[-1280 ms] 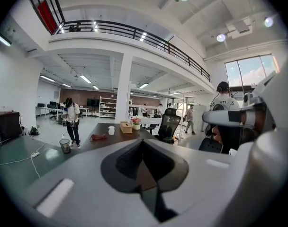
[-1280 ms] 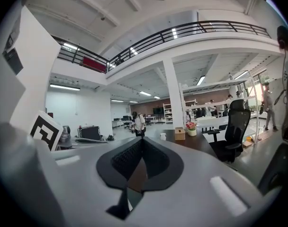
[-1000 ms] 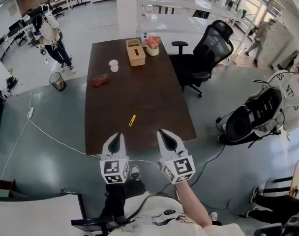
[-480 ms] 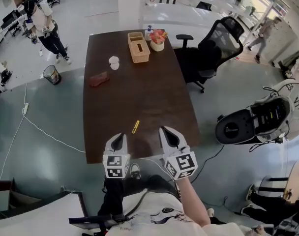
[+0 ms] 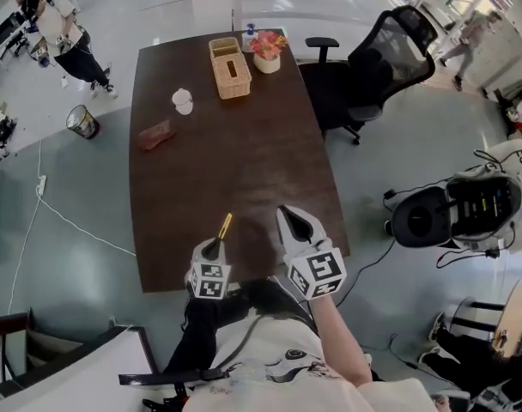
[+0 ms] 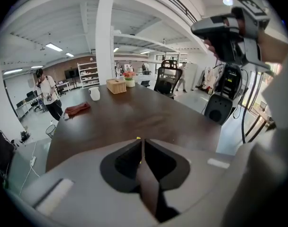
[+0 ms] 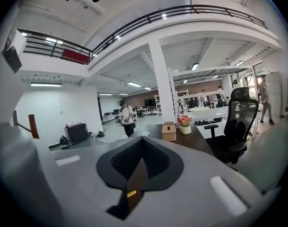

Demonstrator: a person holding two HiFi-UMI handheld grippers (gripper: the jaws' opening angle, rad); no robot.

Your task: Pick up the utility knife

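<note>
The utility knife [image 5: 225,225] is a slim yellow bar lying on the dark brown table [image 5: 244,144] near its front edge. My left gripper [image 5: 213,245] is shut and empty, with its tips just short of the knife's near end. In the left gripper view only a sliver of the yellow knife [image 6: 138,138] peeks past the closed left gripper [image 6: 141,142]. My right gripper [image 5: 292,218] hovers over the table to the right of the knife, shut and holding nothing. In the right gripper view the right gripper [image 7: 141,140] points level down the room.
At the table's far end stand a wicker tissue box [image 5: 229,57], a flower pot [image 5: 267,45] and a white cup [image 5: 183,101]; a red cloth [image 5: 156,134] lies at the left. A black office chair [image 5: 373,67] stands to the right. A person [image 5: 59,24] walks at the far left.
Both grippers have come forward from off the table's front edge to over it. The left one has dropped lower and closed in on the knife's near end.
</note>
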